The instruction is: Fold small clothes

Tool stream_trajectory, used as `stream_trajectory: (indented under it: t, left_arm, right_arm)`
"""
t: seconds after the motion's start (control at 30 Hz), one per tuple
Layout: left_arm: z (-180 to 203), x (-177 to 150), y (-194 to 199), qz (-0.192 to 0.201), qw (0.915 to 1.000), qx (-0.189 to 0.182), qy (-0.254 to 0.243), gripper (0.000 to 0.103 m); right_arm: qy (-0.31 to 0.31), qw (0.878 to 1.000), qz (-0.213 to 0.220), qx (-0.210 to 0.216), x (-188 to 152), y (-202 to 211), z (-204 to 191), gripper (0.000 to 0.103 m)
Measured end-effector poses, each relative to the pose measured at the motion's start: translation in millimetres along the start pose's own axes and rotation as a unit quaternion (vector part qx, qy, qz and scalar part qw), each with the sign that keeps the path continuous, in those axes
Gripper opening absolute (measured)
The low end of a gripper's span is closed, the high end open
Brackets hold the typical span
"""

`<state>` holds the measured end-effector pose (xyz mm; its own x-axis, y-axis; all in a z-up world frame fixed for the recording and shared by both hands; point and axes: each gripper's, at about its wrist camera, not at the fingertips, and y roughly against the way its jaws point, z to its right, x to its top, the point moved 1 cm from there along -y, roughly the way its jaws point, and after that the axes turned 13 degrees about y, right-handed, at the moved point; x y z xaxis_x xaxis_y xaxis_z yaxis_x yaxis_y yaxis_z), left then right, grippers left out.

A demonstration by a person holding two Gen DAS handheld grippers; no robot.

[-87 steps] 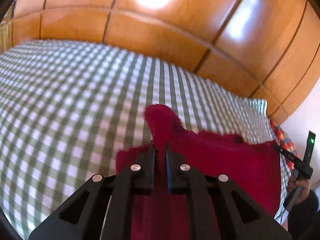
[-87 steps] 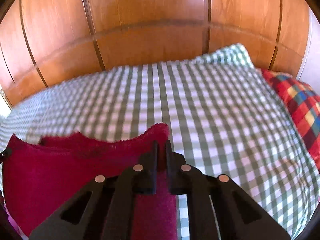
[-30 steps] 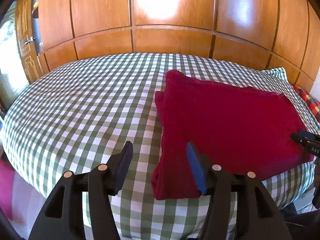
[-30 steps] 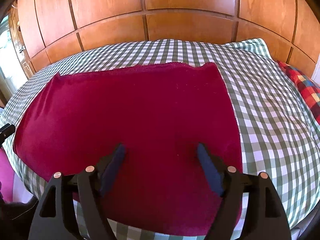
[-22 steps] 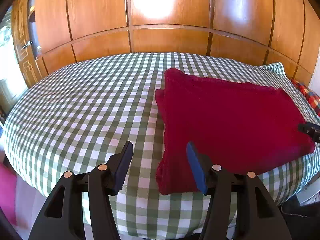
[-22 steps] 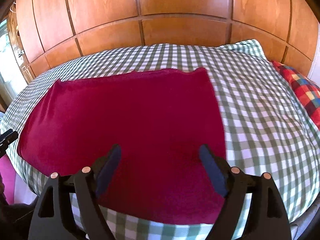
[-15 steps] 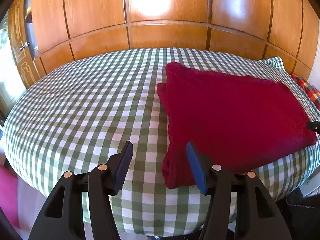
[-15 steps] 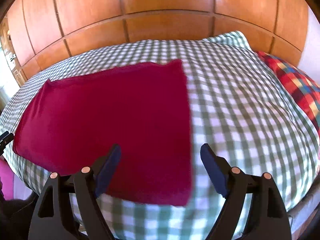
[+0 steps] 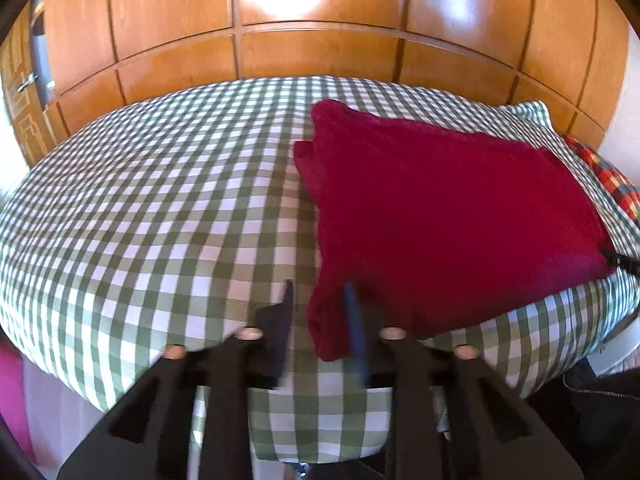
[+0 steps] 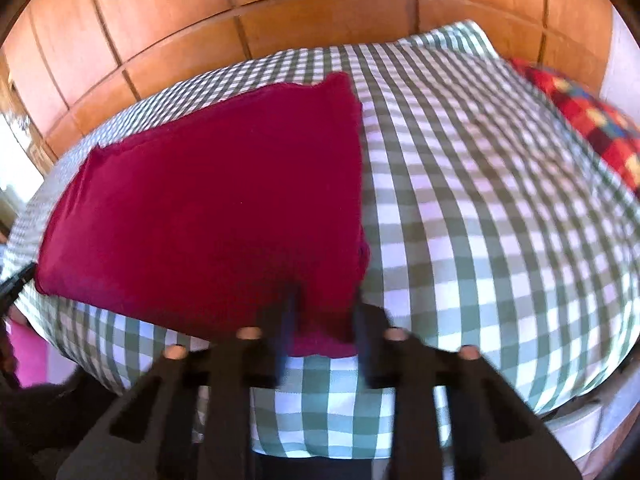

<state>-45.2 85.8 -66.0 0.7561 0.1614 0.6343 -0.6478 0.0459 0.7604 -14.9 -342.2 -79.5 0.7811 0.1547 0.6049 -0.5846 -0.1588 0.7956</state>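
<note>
A dark red cloth (image 9: 440,220), folded flat, lies on the green-and-white checked bed (image 9: 160,220). My left gripper (image 9: 320,308) is at the cloth's near left corner. Its jaws are blurred and closing, with the corner's edge between them and a gap still showing. In the right wrist view the same cloth (image 10: 220,200) fills the left half of the bed (image 10: 480,220). My right gripper (image 10: 322,312) straddles the near right corner, jaws closing around it and still apart. Each view catches the other gripper's tip at the cloth's far edge.
Wooden wall panels (image 9: 320,20) rise behind the bed. A red plaid pillow (image 10: 592,128) lies at the bed's right end. Something pink (image 9: 12,392) sits below the bed's left edge. The near edge of the bed runs just under both grippers.
Both grippers let go of the lifted cloth, which now lies flat. In the last half second the right gripper shifted to the cloth's right corner and both pairs of jaws narrowed.
</note>
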Motion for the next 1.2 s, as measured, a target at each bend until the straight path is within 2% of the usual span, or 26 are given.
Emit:
stream_trajectory:
  t: [0.03, 0.07, 0.13, 0.23, 0.3, 0.37, 0.43, 0.5, 0.57, 0.6, 0.67, 0.77, 0.9, 1.03, 1.1, 1.17, 1.2]
  left_arm:
    - [2, -1, 0, 0.003, 1.0, 0.003, -0.006, 0.001]
    - [4, -1, 2, 0.009, 0.9998, 0.009, -0.013, 0.0]
    - [5, -1, 3, 0.013, 0.9996, 0.014, -0.019, 0.0]
    - [-3, -3, -5, 0.004, 0.9998, 0.016, -0.012, 0.0]
    - [-5, -5, -6, 0.003, 0.9999, 0.013, -0.007, 0.0]
    - [-5, -4, -6, 0.005, 0.9996, 0.028, -0.007, 0.0]
    - [-10, -1, -5, 0.005, 0.9993, 0.034, 0.014, 0.0]
    - [-10, 3, 5, 0.022, 0.999, 0.032, 0.023, 0.0]
    - [-6, 9, 17, 0.047, 0.998, 0.037, 0.02, 0.0]
    - [-4, 13, 21, 0.054, 0.9976, 0.037, 0.02, 0.0]
    - [1, 18, 29, 0.066, 0.9971, 0.031, 0.023, 0.0]
    - [10, 25, 31, 0.074, 0.9968, 0.023, 0.018, 0.0]
    - [26, 27, 27, 0.068, 0.9975, 0.016, 0.011, 0.0]
    - [44, 27, 16, 0.059, 0.9982, 0.012, -0.001, 0.0]
    - [50, 30, 8, 0.051, 0.9986, 0.01, -0.006, 0.0]
    - [57, 31, 1, 0.046, 0.9988, 0.01, -0.013, 0.015]
    - [59, 32, -1, 0.046, 0.9988, 0.009, -0.015, 0.032]
  right_arm:
    - [-0.005, 1.0, 0.003, 0.004, 1, 2, 2, 0.009]
    - [-0.006, 1.0, 0.012, 0.007, 3, 9, 6, 0.008]
    - [-0.001, 1.0, 0.015, 0.002, 2, 14, 11, 0.008]
    - [0.005, 1.0, -0.012, -0.004, -6, -5, 14, 0.007]
    - [-0.007, 1.0, -0.009, -0.001, -12, -14, 16, 0.007]
    - [-0.009, 1.0, -0.01, -0.003, -10, -13, 16, 0.008]
    - [-0.007, 1.0, -0.011, 0.001, -10, -12, 16, 0.008]
    - [-0.014, 1.0, -0.013, 0.005, -8, -11, 19, 0.009]
    - [-0.022, 1.0, -0.016, 0.005, -8, -12, 22, 0.013]
    - [-0.026, 1.0, -0.016, 0.005, -8, -13, 23, 0.018]
    - [-0.03, 0.999, -0.017, 0.008, -7, -14, 26, 0.018]
    - [-0.028, 0.999, -0.016, 0.007, -7, -13, 26, 0.021]
    - [-0.038, 0.999, -0.014, 0.012, -8, -12, 29, 0.029]
    - [-0.044, 0.999, -0.014, 0.015, -7, -8, 33, 0.05]
    - [-0.045, 0.999, -0.012, 0.016, -6, -5, 34, 0.054]
    - [-0.049, 0.999, -0.005, 0.017, -3, -1, 36, 0.058]
    - [-0.05, 0.999, -0.001, 0.017, -1, 1, 37, 0.059]
